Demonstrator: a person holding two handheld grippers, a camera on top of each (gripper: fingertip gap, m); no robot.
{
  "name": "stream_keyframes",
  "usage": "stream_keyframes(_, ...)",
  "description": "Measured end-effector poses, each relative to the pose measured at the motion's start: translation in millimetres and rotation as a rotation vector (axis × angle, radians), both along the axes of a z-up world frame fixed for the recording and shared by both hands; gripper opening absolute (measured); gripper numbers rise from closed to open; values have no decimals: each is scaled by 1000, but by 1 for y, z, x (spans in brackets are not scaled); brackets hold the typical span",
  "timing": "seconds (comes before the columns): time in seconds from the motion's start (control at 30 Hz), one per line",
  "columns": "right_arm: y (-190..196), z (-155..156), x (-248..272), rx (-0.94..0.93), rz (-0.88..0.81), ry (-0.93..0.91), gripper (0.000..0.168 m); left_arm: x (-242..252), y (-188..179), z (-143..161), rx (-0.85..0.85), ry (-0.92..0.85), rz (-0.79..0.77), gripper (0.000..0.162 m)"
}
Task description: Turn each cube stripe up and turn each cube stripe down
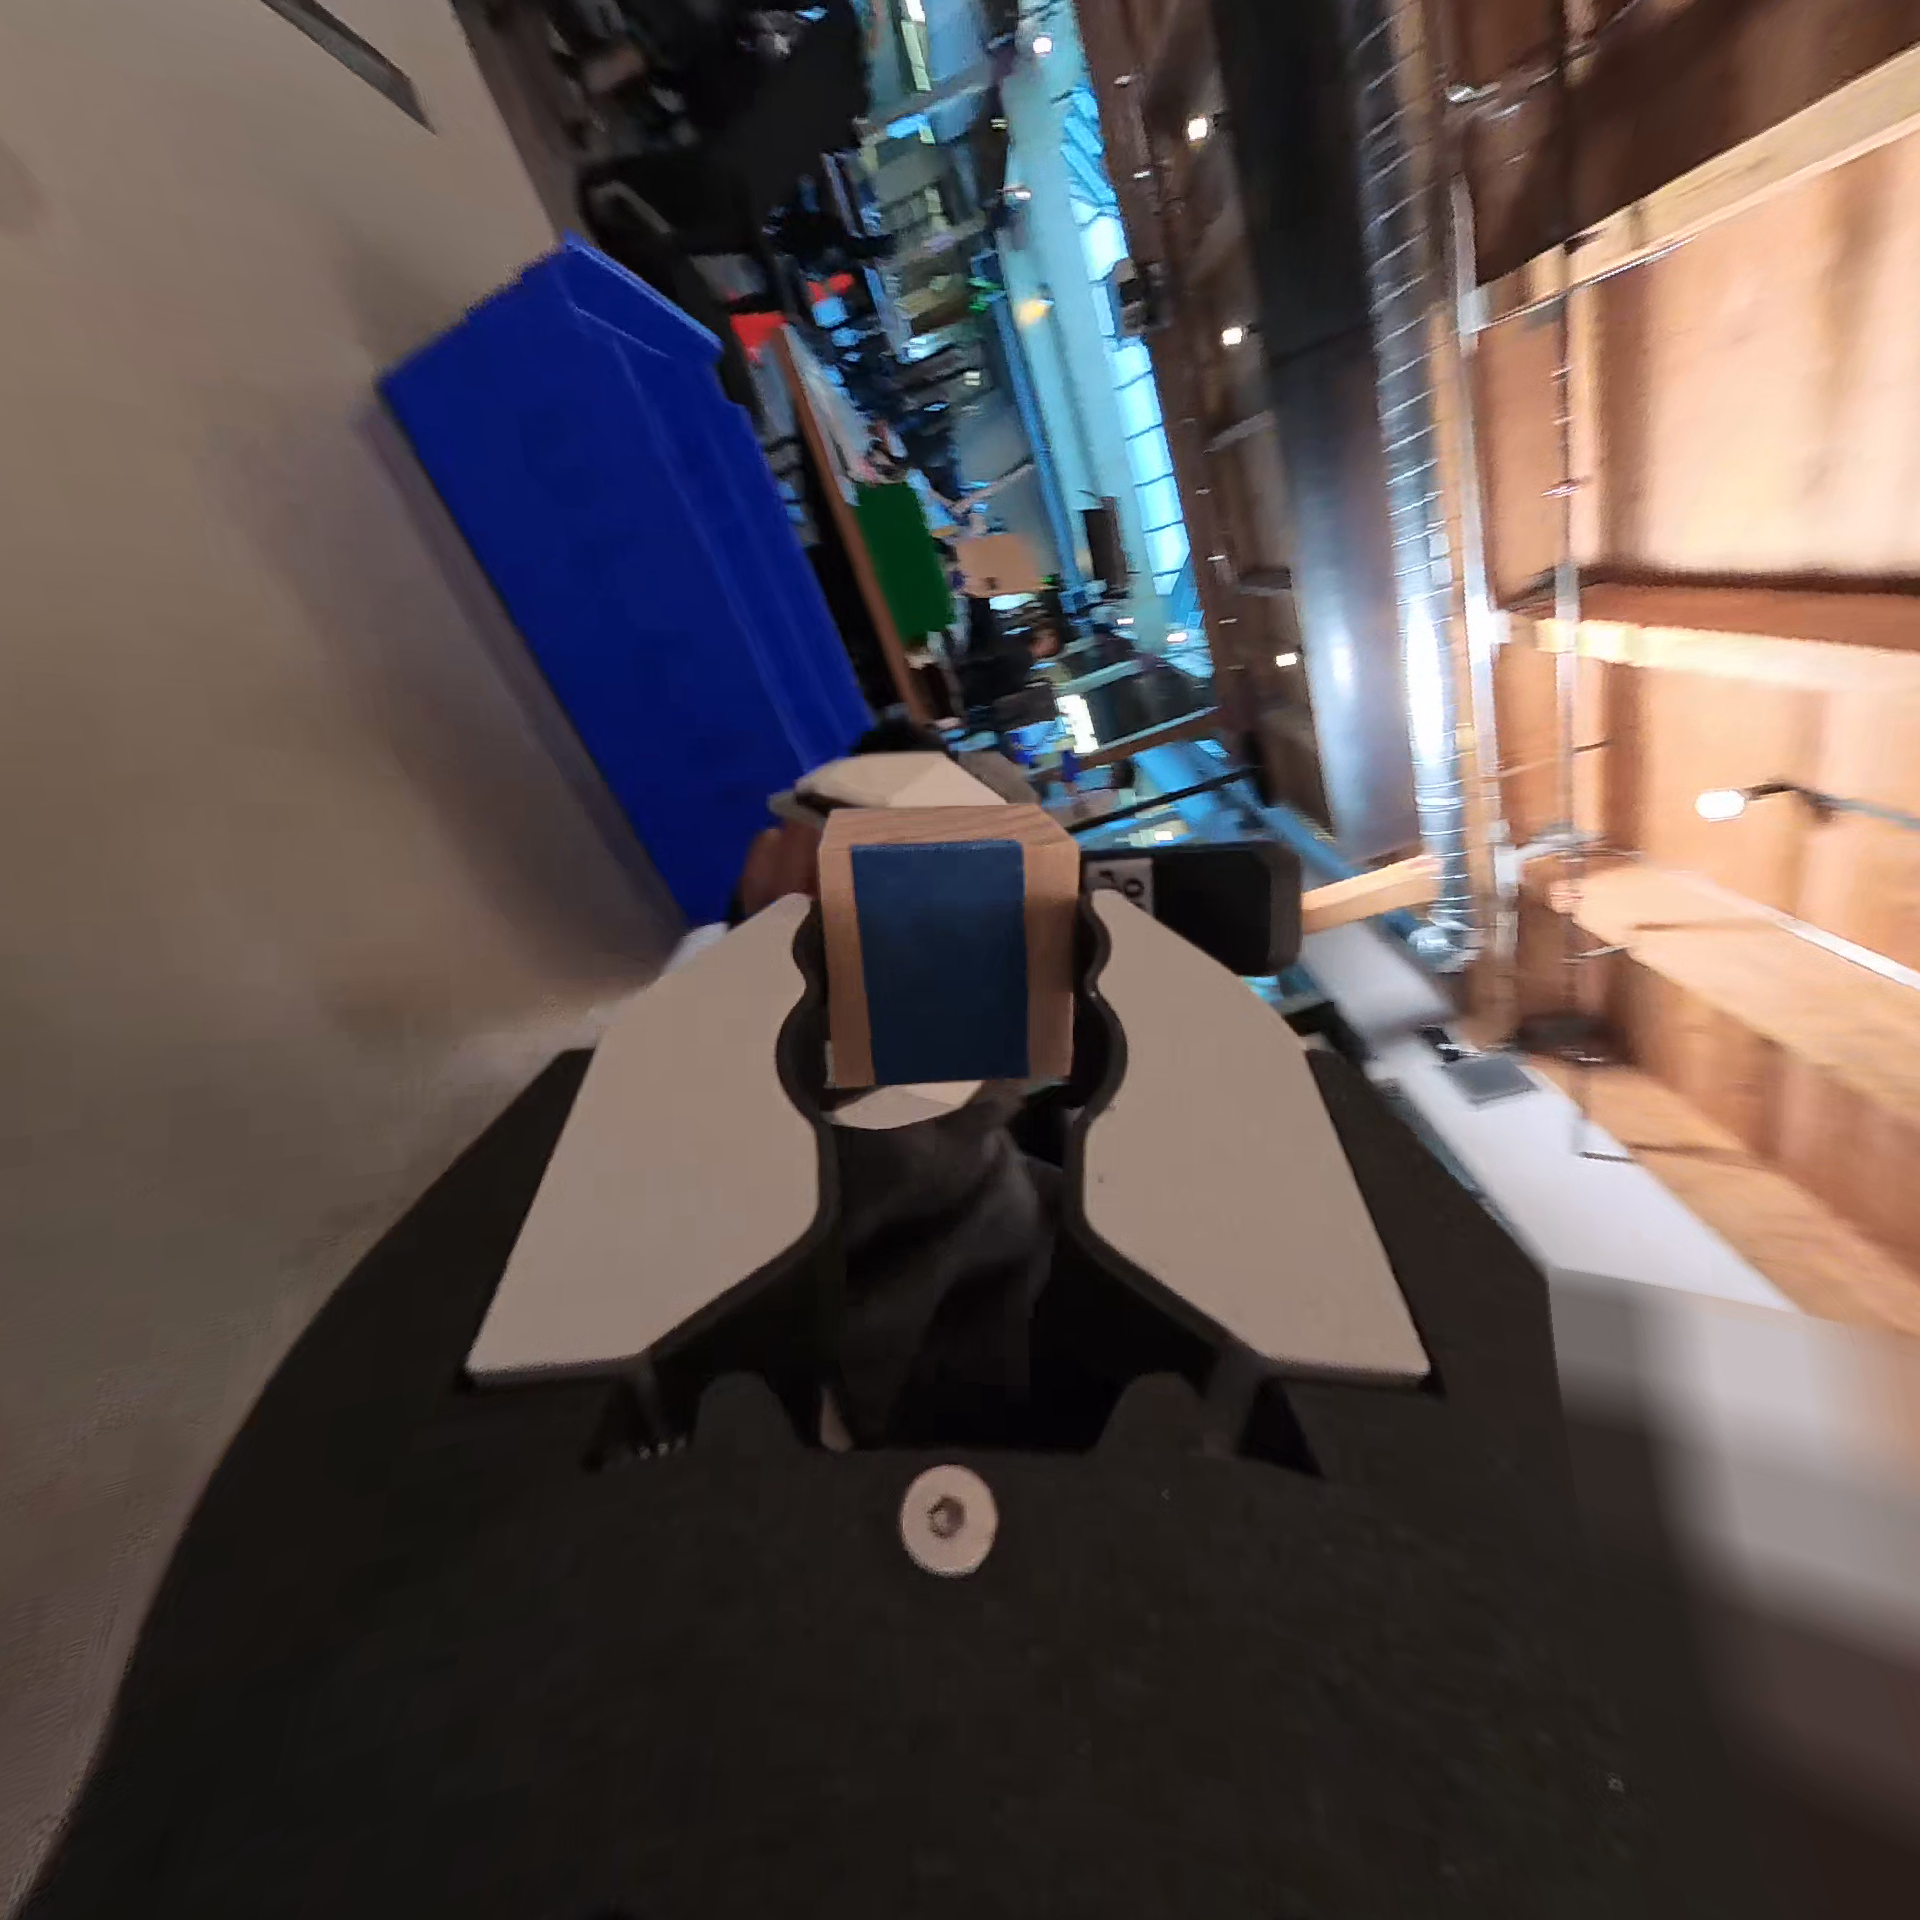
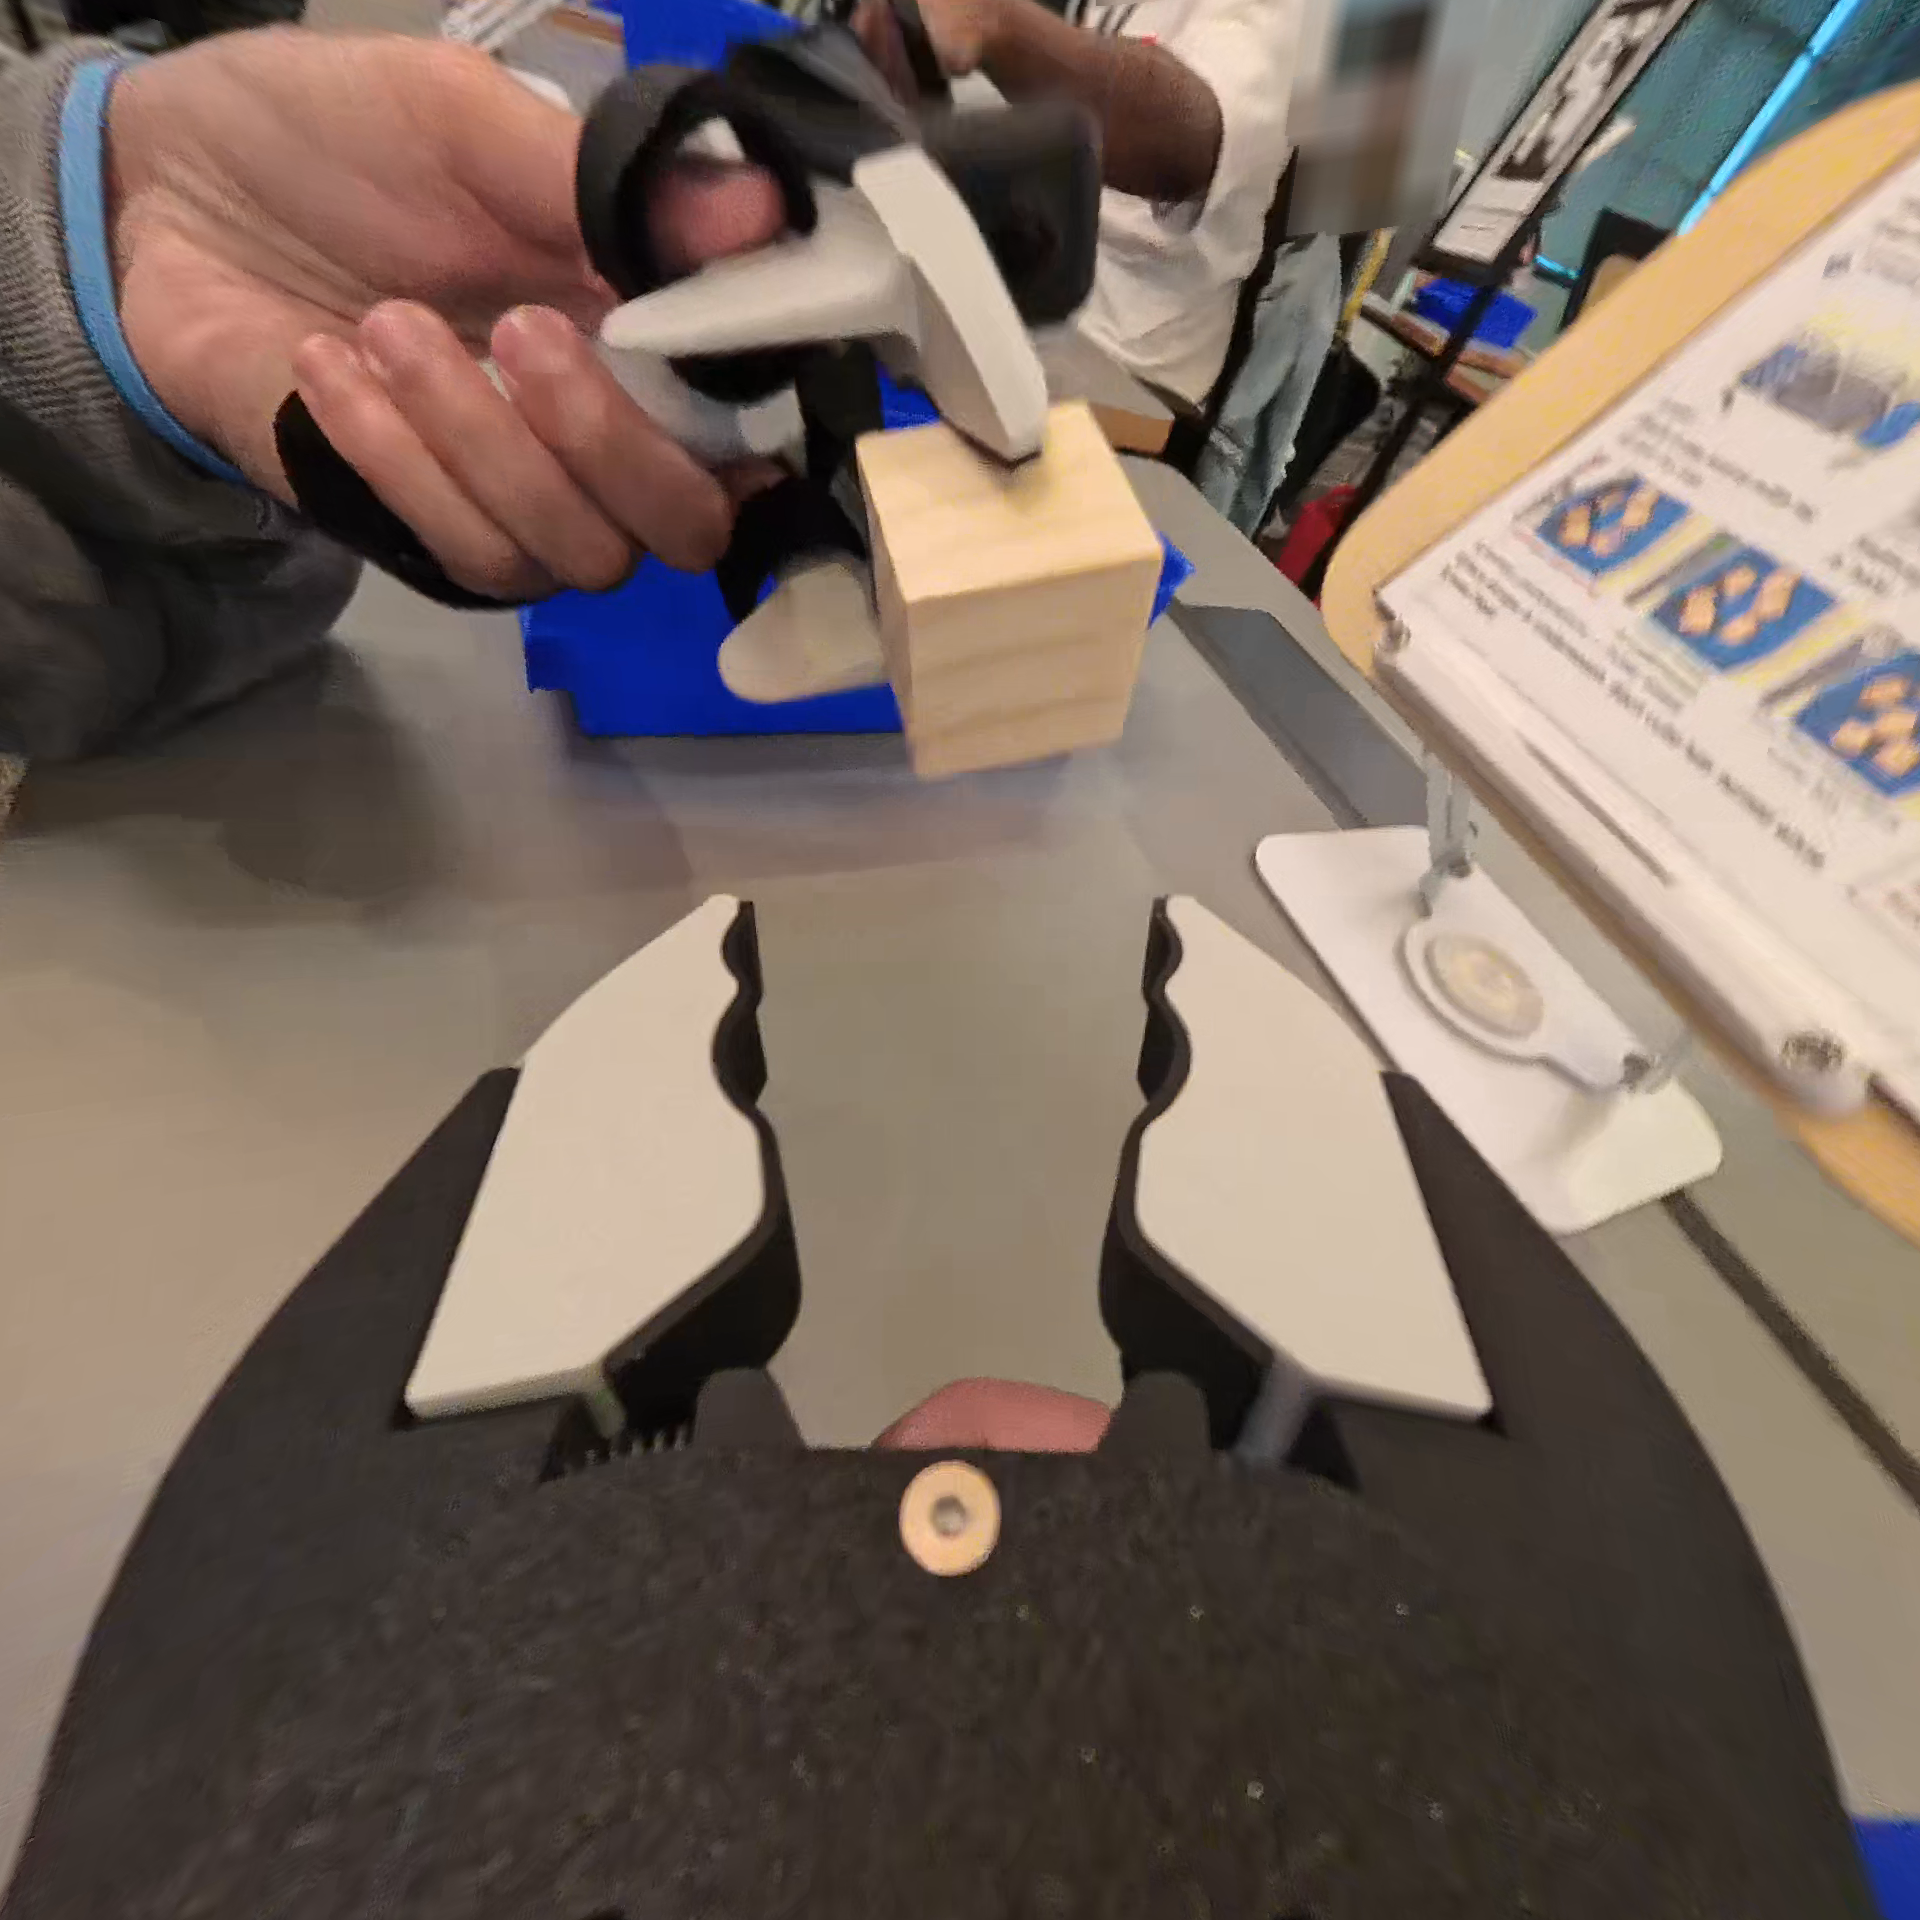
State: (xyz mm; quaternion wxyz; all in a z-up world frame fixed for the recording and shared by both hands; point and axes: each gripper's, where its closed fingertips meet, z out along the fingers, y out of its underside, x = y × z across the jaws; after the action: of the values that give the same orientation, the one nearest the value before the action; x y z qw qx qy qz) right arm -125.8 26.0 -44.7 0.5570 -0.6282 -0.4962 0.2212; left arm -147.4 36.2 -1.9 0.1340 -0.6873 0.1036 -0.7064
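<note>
Left gripper (image 1: 951,961) clamps the blue-striped wooden cube (image 1: 943,971) above the grey bench (image 2: 312,935); right gripper (image 2: 948,925) gapes empty, blue plastic bin (image 2: 665,665) behind

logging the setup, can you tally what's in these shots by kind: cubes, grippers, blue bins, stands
wooden cube: 1, with a blue stripe on one face
grippers: 2, left gripper shut on the cube, right gripper open
blue bin: 1
stand with a printed sheet: 1
total: 5
</note>
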Motion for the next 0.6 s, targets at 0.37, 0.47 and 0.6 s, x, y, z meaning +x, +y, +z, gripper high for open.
stream_keyframes(0.37, -1, 30, -6, -93, 127, 293, 65, 12, -13, 4, -161, -163, -81, 43)
stream_keyframes(0.47, -4, 28, -11, -83, 137, 298, 69, 17, -18, 4, -165, -164, -100, 44)
stream_keyframes(0.6, -7, 38, -16, -51, 140, 346, 71, 21, -23, 3, -165, -156, -121, 43)
